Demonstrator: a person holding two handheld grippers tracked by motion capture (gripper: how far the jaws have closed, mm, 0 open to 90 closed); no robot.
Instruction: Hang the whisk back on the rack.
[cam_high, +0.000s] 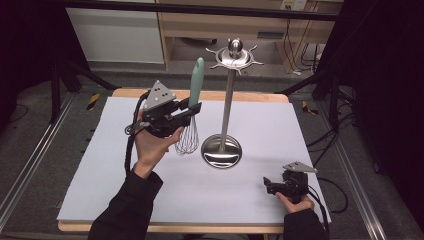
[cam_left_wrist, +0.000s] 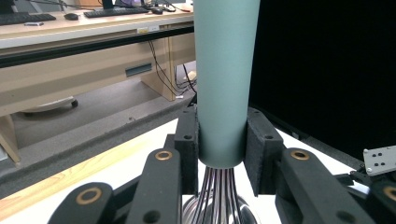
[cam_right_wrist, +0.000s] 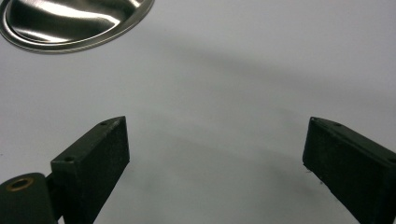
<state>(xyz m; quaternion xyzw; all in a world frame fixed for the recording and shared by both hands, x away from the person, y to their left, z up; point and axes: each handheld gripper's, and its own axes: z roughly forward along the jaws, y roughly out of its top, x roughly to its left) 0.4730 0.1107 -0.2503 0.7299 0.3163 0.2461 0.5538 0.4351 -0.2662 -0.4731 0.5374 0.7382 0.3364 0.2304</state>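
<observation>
A whisk (cam_high: 192, 107) with a pale green handle and steel wire loops stands upright above the white mat, wires down. My left gripper (cam_high: 192, 109) is shut on the lower end of the handle (cam_left_wrist: 224, 79), both black pads pressed against it. Right of the whisk stands a steel utensil stand (cam_high: 227, 100) with a round base (cam_right_wrist: 70, 21) and a ring of hooks at its top. My right gripper (cam_right_wrist: 215, 154) rests low near the mat's front right corner (cam_high: 270, 186), jaws wide apart with nothing between them.
A white mat (cam_high: 150, 200) covers the wooden table. Black curtains and frame rails flank both sides. Desks and cables stand behind the table. The person's forearms enter from the bottom edge.
</observation>
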